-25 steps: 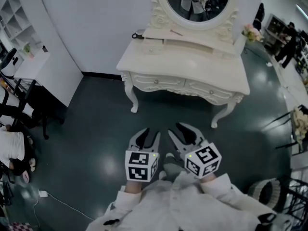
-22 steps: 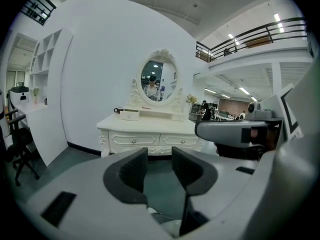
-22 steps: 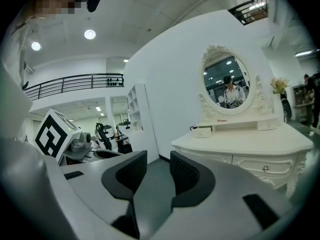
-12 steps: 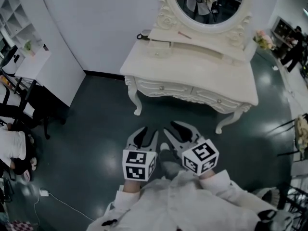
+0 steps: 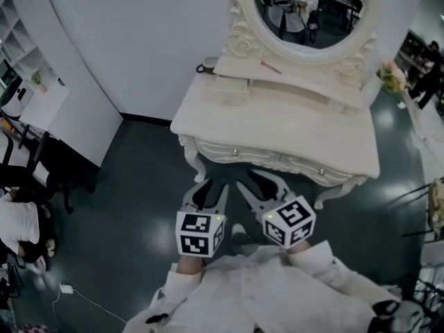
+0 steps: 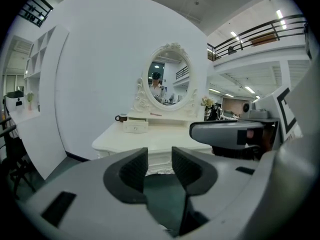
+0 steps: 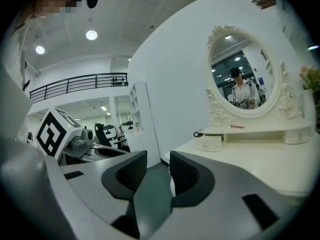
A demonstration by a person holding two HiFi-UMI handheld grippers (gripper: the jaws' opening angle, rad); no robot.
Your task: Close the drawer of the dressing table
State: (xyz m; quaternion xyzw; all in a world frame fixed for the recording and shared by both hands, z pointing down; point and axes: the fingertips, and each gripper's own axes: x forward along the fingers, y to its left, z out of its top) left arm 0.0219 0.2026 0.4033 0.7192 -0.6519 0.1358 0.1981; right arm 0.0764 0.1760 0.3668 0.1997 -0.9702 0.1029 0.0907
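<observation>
Drawer of cream-white carved wood (image 5: 230, 89) juts open at eleven o'clock on the dressing table's tabletop (image 5: 291, 127), well beyond both claws. Left claw (image 5: 210, 190) and right claw (image 5: 261, 186) hang half-open, empty. An off-centre shove could skew and jam it.

Off to my far left there's a white shelf unit (image 5: 17, 30) with a little green plant (image 5: 35, 78) on it. Black chairs (image 5: 35, 165) sit right in front of that shelf unit. A white cable (image 5: 90, 300) trails on the dark green floor (image 5: 125, 207) further out from it. Pink flowers (image 5: 392, 77) are way across from it.
</observation>
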